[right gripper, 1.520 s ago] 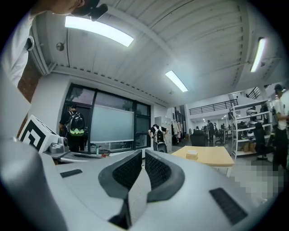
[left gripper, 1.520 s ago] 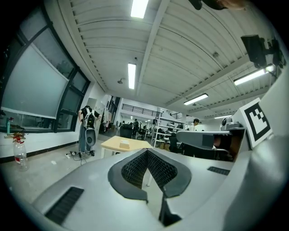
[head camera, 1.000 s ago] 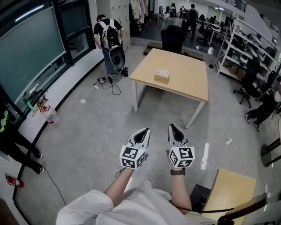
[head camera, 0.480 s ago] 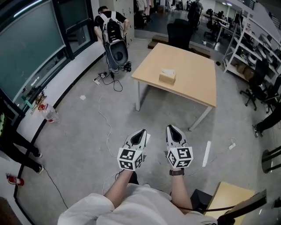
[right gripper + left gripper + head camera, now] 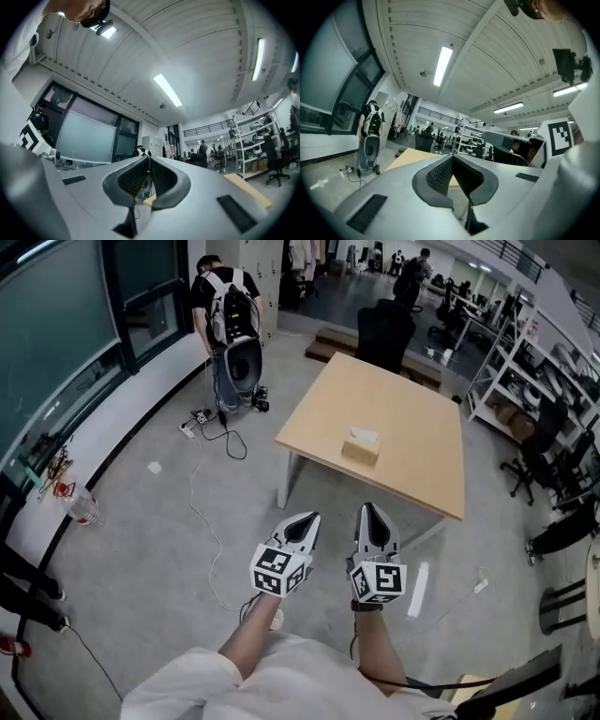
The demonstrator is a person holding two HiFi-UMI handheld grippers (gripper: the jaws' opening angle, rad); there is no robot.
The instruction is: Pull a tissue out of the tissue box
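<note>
Task not begun. The tissue box (image 5: 361, 447) stands untouched near the middle of the wooden counter (image 5: 408, 399), with a white tissue (image 5: 364, 435) showing at its top. Left tongs (image 5: 307, 521) and right tongs (image 5: 372, 513) are both clenched on nothing, over the floor (image 5: 159, 549) and well short of the counter. Remaining, in my judgement: approach, grasp the tissue, draw it free.

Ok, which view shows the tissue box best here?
The head view: the tissue box sits in plain sight on the wooden table, seen from above with white tissue at its top. Neither gripper view shows the box; each catches only a strip of the tabletop past its own jaws.
</note>
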